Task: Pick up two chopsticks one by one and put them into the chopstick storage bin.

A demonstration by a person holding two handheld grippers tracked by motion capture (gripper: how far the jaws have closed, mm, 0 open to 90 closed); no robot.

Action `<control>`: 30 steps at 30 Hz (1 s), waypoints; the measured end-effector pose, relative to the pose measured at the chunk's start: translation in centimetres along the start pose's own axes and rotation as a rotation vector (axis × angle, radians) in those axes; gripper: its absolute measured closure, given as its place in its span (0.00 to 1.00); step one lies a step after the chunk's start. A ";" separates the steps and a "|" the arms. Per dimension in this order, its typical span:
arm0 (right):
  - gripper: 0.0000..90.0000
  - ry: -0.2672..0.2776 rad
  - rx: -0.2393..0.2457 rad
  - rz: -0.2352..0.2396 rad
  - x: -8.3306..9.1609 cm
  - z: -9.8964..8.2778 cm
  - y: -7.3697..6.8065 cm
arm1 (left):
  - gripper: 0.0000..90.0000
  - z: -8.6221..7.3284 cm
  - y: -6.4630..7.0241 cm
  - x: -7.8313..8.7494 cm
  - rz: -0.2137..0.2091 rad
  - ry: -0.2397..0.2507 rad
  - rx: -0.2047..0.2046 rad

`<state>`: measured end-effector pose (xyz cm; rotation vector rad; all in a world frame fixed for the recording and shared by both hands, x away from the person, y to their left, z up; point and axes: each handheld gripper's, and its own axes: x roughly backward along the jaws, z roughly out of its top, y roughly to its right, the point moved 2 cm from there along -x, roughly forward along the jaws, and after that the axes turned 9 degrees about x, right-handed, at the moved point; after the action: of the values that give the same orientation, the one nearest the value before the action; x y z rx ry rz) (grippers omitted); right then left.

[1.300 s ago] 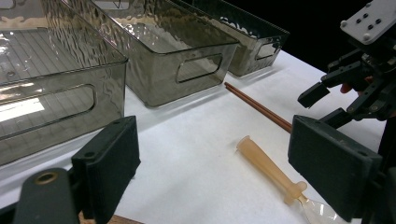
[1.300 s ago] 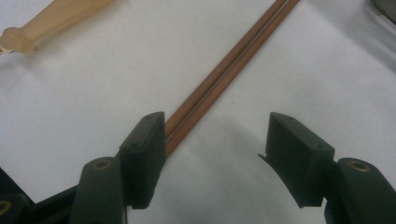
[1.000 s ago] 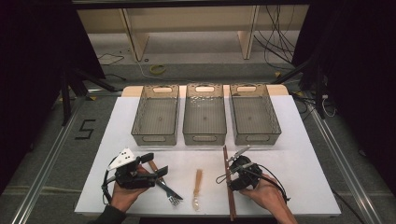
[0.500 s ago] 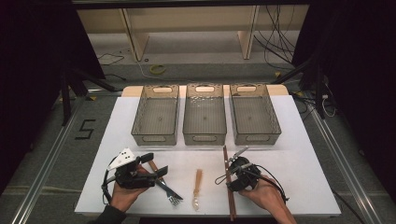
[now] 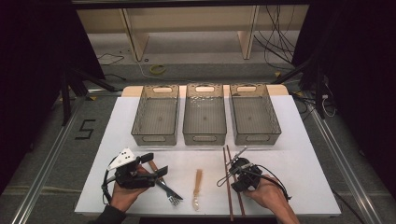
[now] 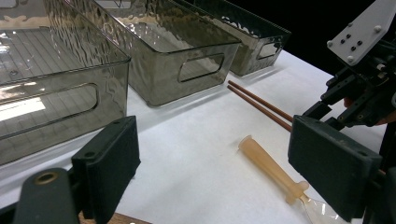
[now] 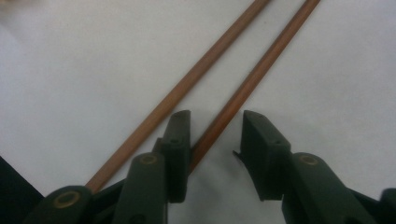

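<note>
Desk (image 5: 303, 158): white, three smoky bins (image 5: 204, 114) at 12 o'clock | chopsticks (image 5: 229, 186): lying at 5 o'clock | right hand-held gripper (image 7: 212, 135): jaws have just been closing, one chopstick between them, not yet pressed | left hand-held gripper (image 5: 154, 164): wide, holds nothing, over fork (image 5: 168, 193) at 7 o'clock.

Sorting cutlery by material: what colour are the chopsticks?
Reddish brown, like wood. The chopsticks show best in the right gripper view.
</note>
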<state>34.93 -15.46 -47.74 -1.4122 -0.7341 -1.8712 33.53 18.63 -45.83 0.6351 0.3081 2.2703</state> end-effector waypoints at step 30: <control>0.94 -0.037 0.044 0.010 0.8 -0.2 1.1 | 0.18 0.0 -0.1 0.0 0.000 0.000 0.001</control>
<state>35.58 -16.42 -46.95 -1.4232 -0.7798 -1.8148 33.56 18.69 -45.83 0.6356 0.3093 2.2706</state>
